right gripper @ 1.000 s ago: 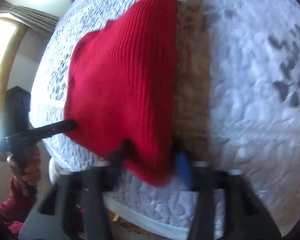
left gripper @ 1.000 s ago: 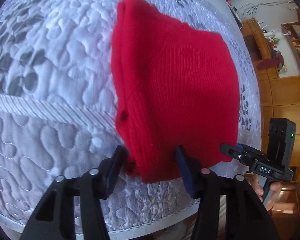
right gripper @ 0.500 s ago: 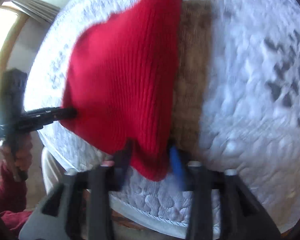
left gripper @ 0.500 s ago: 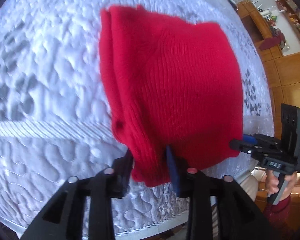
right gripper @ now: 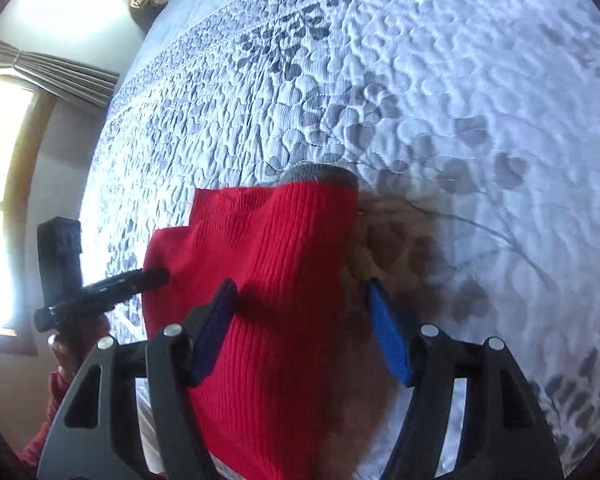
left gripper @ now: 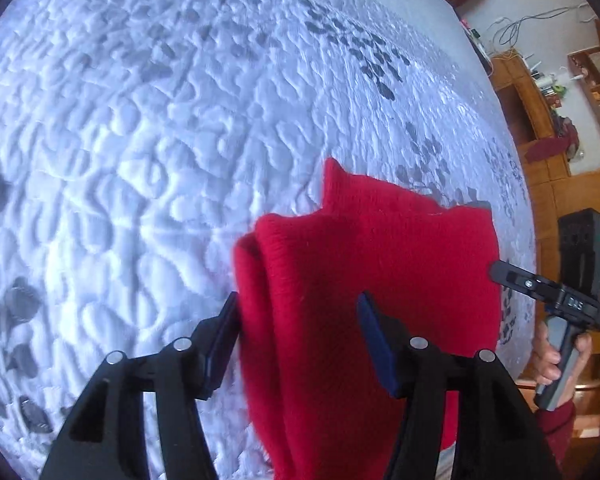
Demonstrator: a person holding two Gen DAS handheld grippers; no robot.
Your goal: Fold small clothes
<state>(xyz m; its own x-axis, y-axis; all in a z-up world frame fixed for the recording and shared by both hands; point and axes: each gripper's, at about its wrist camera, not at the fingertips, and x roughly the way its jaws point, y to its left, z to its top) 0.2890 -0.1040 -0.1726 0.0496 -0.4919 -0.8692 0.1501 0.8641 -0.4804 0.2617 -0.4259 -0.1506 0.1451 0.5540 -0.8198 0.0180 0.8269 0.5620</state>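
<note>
— Left wrist view first: what lies where?
— White quilted bedspread [left gripper: 148, 152] on the left; the red knit garment [left gripper: 380, 272] lies folded toward its near edge, lower right. The left gripper [left gripper: 298, 340] straddles the garment's left edge, its jaws just opened wider, pads not clearly pressing the cloth. At far right a hand [left gripper: 556, 354] holds the other tool.
— And the right wrist view?
— The same garment [right gripper: 276, 280] sits centre-low on the bedspread [right gripper: 440, 80]. The right gripper [right gripper: 302, 332] has also just been opening, jaws wide, red cloth lying between them, unclamped.
</note>
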